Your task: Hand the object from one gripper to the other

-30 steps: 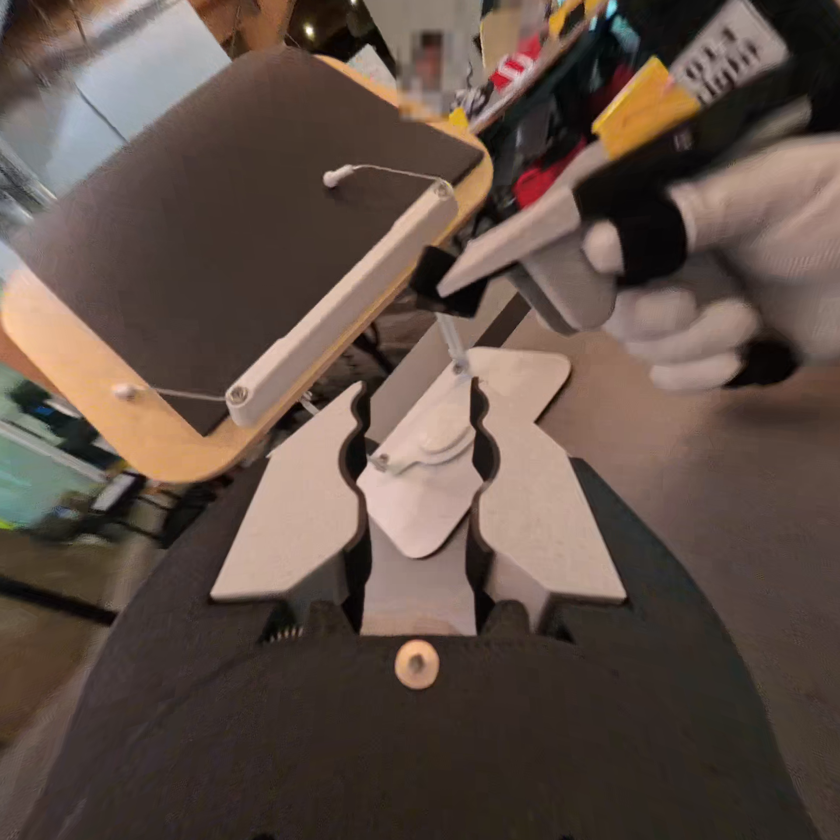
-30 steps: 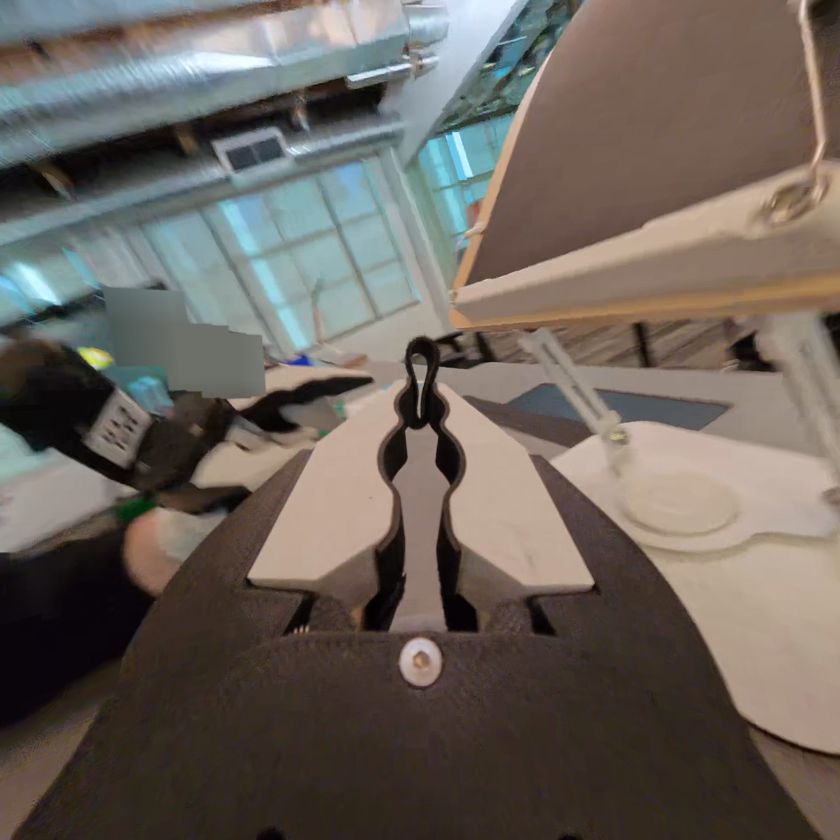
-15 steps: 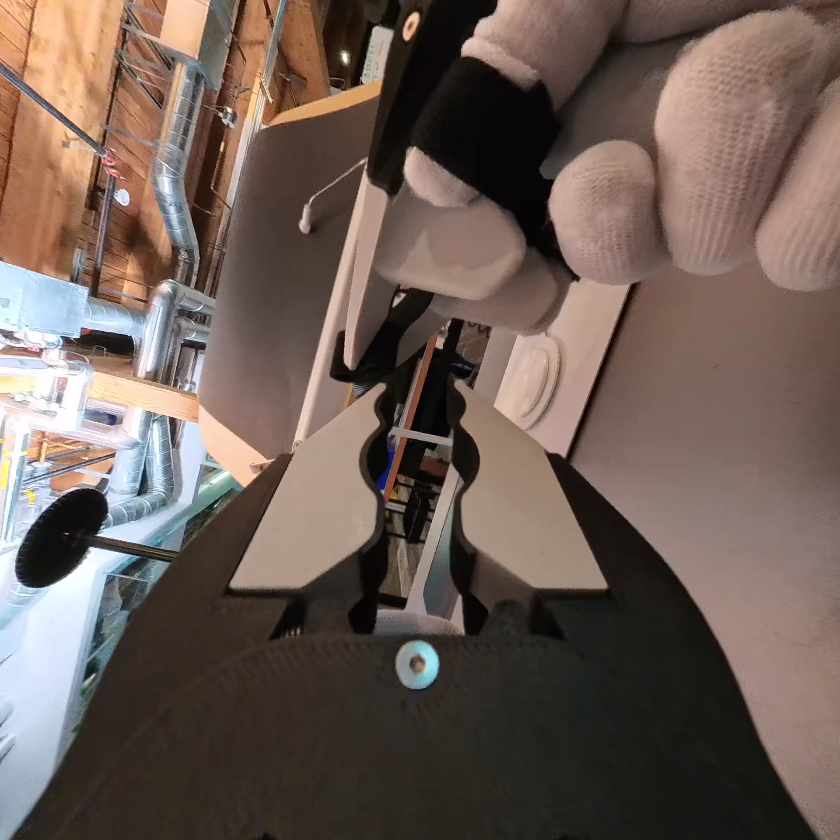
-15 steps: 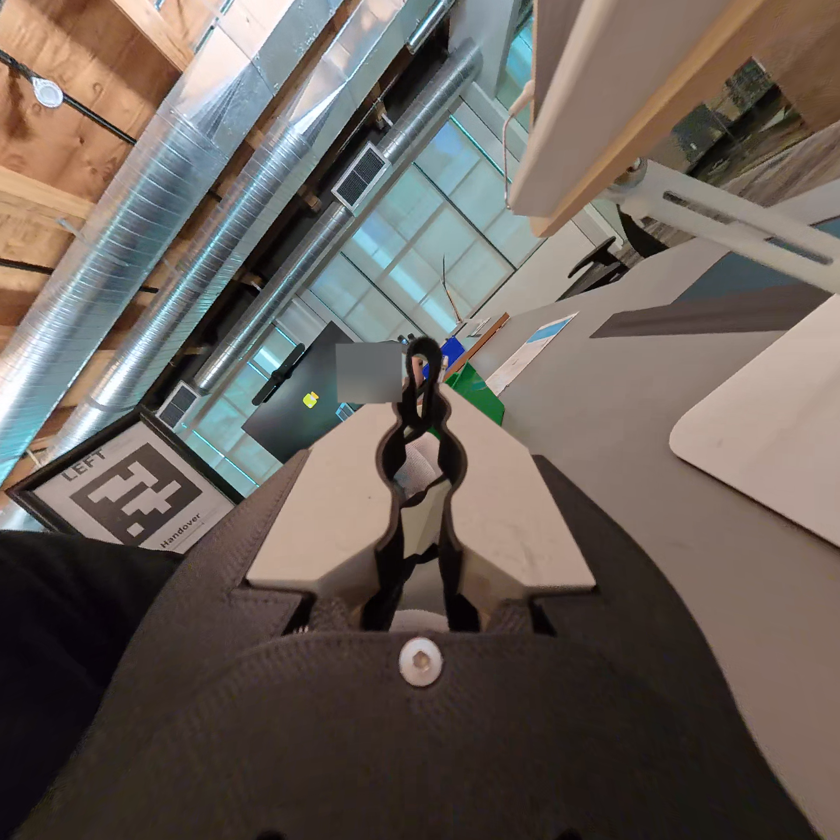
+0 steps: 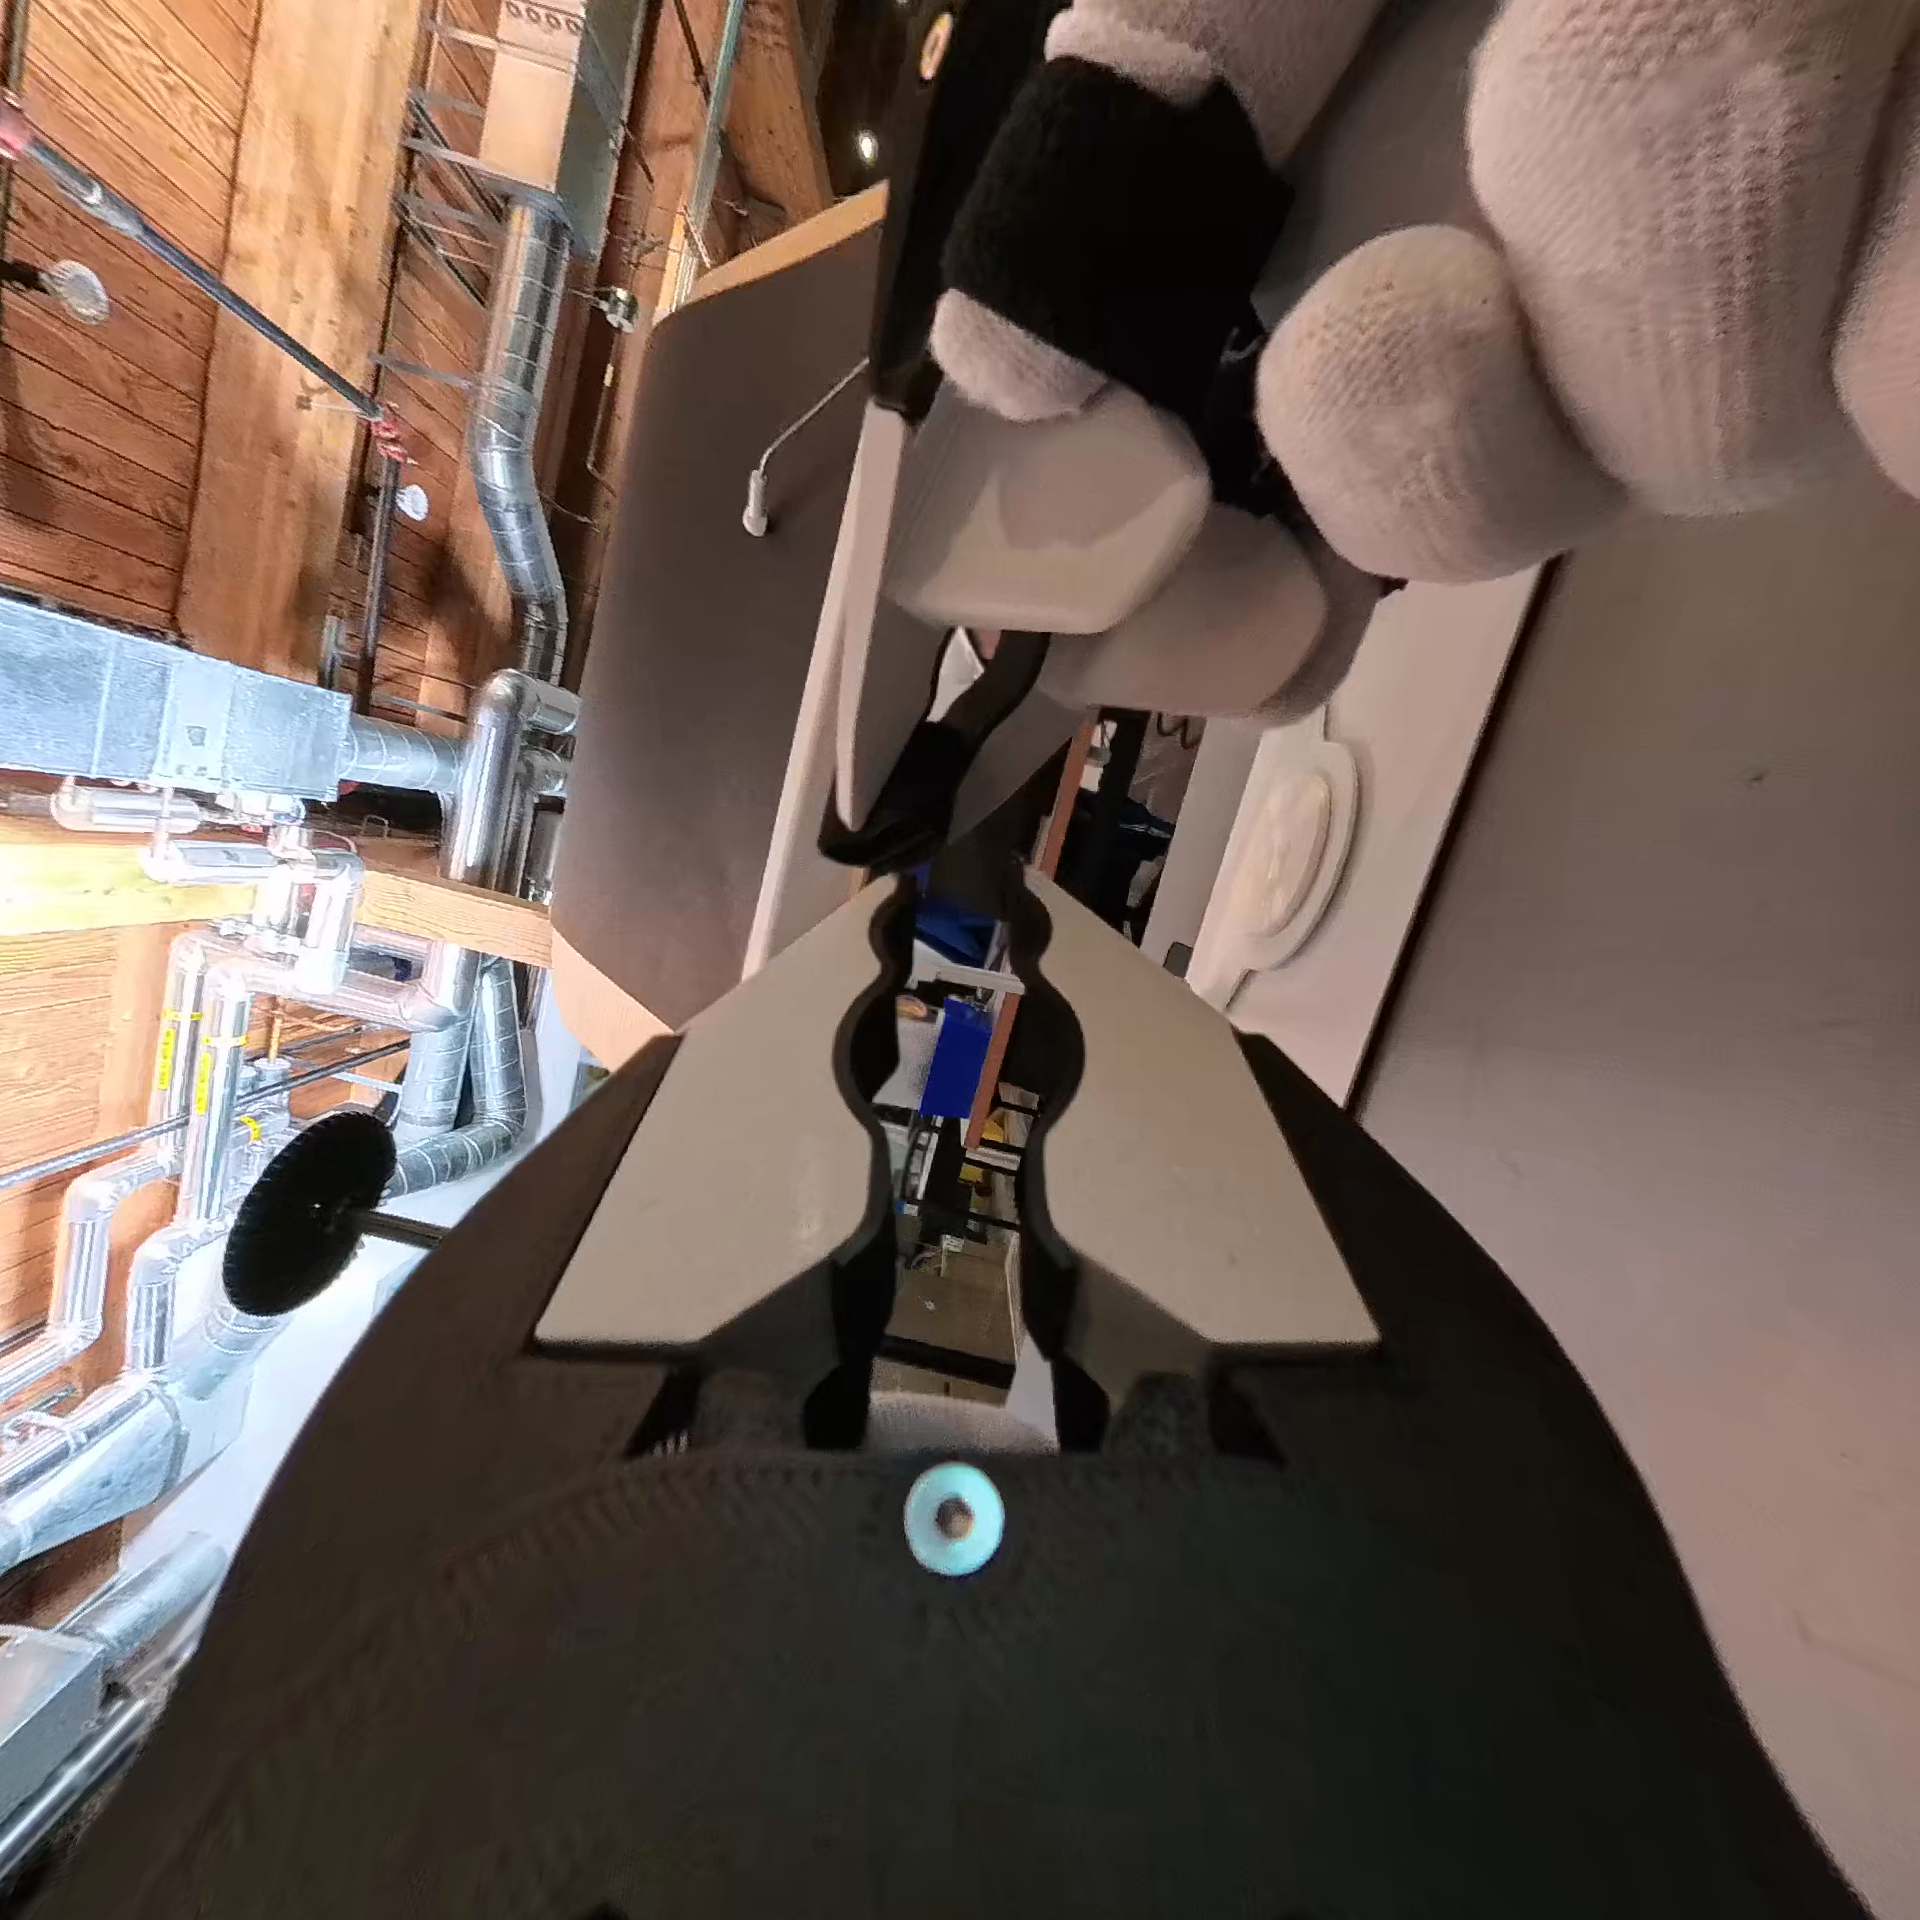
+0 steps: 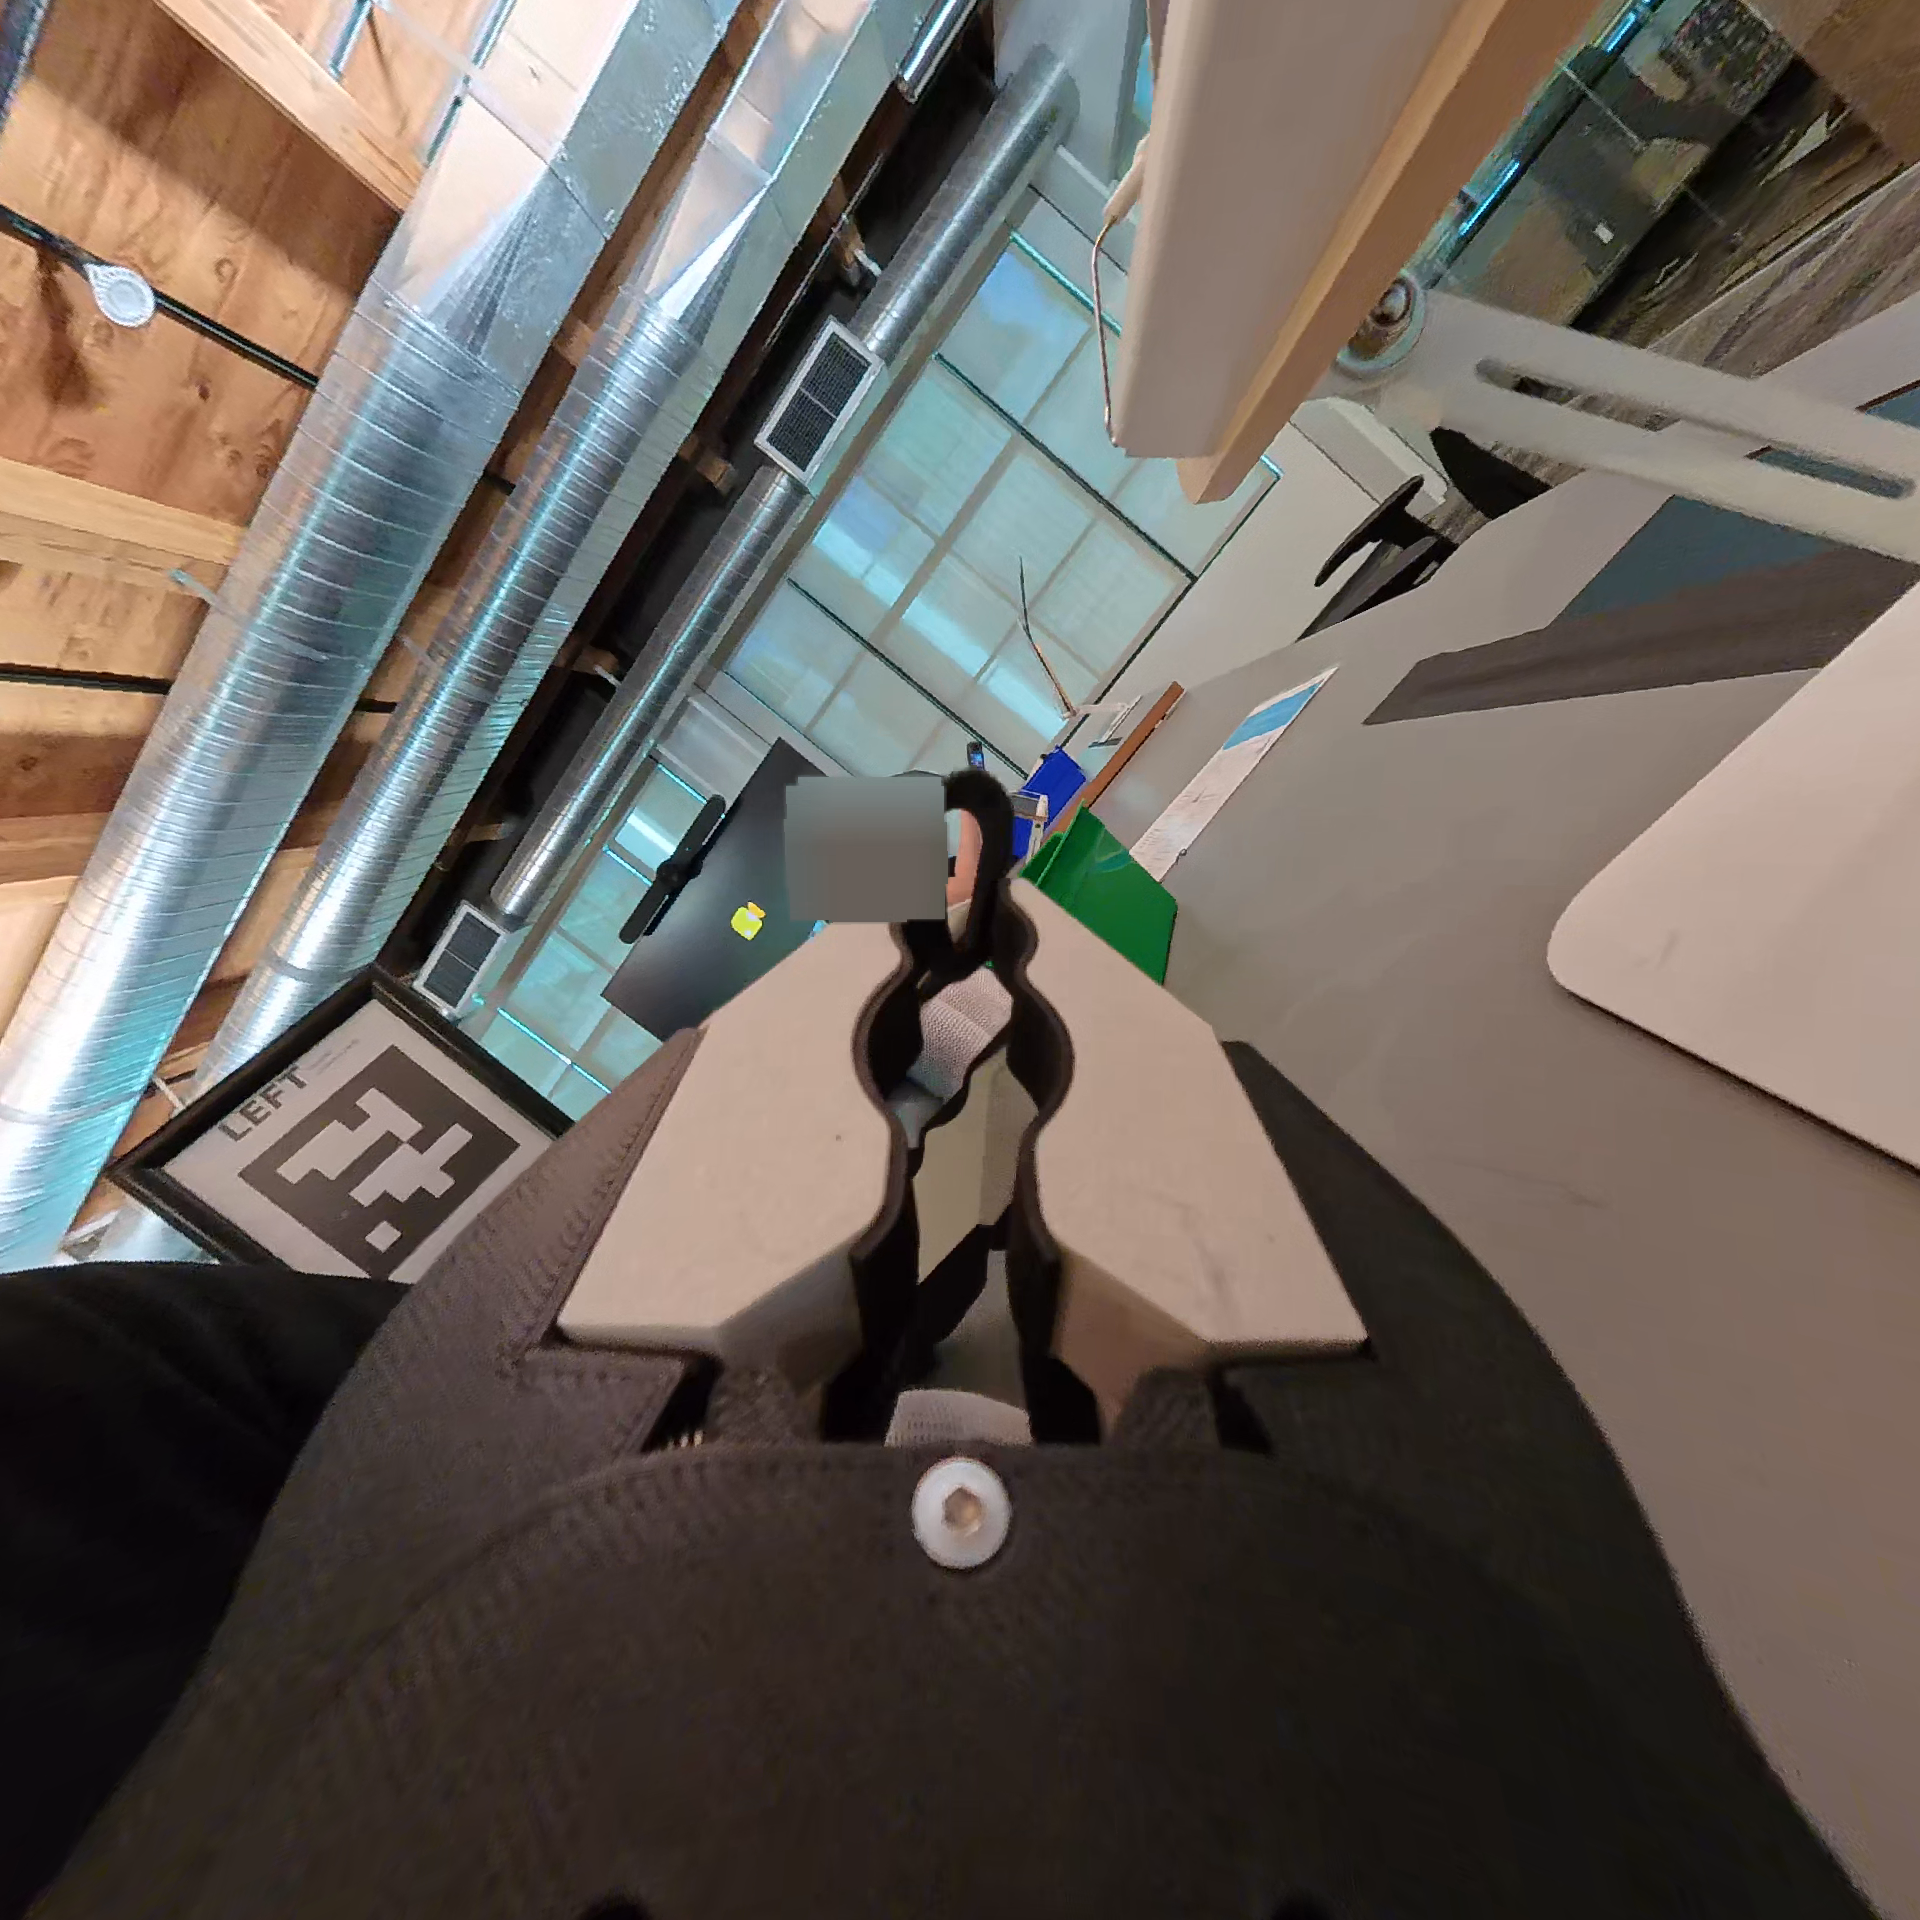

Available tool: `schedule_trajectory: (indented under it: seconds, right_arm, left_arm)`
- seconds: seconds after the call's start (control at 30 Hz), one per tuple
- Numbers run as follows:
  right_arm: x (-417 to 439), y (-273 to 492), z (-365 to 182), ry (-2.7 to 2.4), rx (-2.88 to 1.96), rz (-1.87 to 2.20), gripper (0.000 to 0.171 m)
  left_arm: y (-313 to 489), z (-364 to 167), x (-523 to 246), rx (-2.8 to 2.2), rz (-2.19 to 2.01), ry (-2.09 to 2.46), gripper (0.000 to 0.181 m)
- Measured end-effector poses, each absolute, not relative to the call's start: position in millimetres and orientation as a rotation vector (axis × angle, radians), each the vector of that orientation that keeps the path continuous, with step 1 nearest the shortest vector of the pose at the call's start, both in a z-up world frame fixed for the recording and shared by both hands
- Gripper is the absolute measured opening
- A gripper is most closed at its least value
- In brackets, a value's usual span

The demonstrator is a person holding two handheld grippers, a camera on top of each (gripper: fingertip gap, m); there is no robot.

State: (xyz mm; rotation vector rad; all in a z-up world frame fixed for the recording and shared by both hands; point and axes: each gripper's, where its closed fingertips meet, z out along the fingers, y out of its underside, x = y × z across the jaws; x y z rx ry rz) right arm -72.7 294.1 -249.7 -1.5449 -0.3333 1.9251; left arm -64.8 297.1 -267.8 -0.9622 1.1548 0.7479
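Silver ducts (image 6: 436,582) at my ten o'clock, green bin (image 6: 1107,899) at twelve, white board (image 6: 1766,894) on grey table (image 6: 1558,1299) at three.

Two tongs, left (image 5: 961,894) and right (image 6: 966,914); one black loop (image 6: 977,831); one gloved hand (image 5: 1507,312).

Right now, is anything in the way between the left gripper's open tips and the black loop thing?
No. In the left wrist view, the left hand-held gripper is open, and only a bare gap separates it from the black loop held by the right hand-held gripper.
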Motion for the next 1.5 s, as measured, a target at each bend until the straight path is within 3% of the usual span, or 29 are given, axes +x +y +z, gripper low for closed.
schedule_trajectory:
  seconds: [1.27,1.5]
  right_arm:
    - [-80,294,-262,-0.281,-1.637,2.056,0.013]
    - [-80,294,-266,-0.282,-1.666,2.057,0.012]
  left_arm:
    - [288,-270,-58,-0.827,0.773,1.185,0.019]
    - [290,-270,-61,-0.837,0.785,1.179,0.01]
